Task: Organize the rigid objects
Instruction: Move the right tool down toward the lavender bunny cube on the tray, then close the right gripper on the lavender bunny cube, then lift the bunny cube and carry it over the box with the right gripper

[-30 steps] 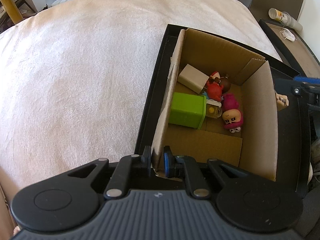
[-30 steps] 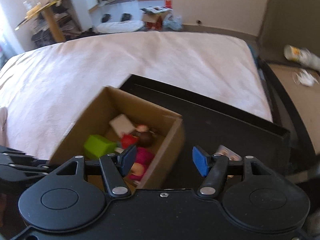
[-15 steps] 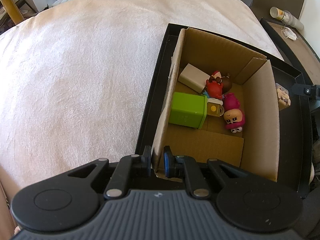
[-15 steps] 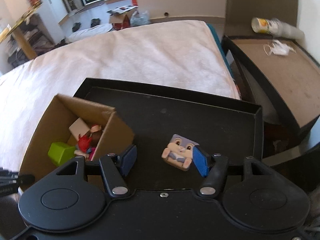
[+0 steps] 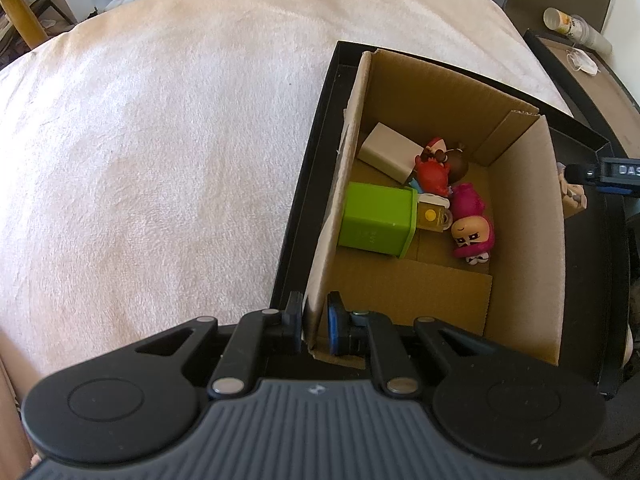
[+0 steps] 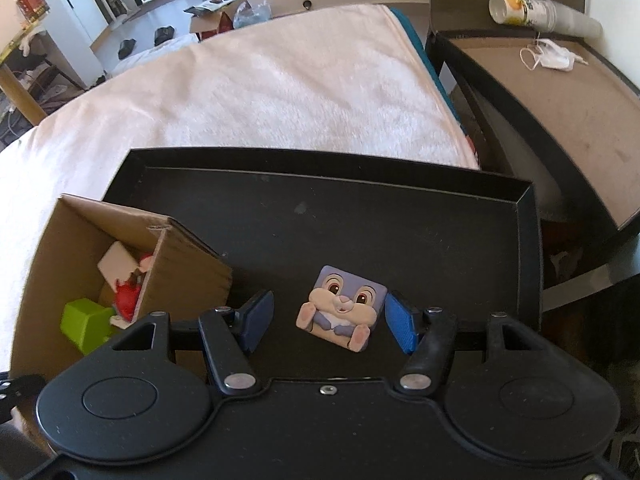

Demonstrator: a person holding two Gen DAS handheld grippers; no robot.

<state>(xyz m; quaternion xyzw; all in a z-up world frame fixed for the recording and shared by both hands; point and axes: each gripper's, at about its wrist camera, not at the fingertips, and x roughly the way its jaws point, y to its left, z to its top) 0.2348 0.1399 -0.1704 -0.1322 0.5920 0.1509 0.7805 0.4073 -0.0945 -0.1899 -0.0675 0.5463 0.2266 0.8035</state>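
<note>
Oddly, the only readable writing was "DAS" on my right gripper [image 5: 618,178], seen at the edge of the left wrist view. My left gripper [image 5: 314,322] stayed pinched shut on the near wall of the cardboard box [image 5: 524,240], which sat in the black tray [image 6: 400,224] on the bed [image 5: 160,140]. Since half a second earlier, my right gripper [image 6: 328,320] had closed in on the bunny block [image 6: 342,306]; the jaws stood wide apart on either side of it, holding nothing. The green cube [image 5: 374,220] and figurines lay unmoved inside the box.
</note>
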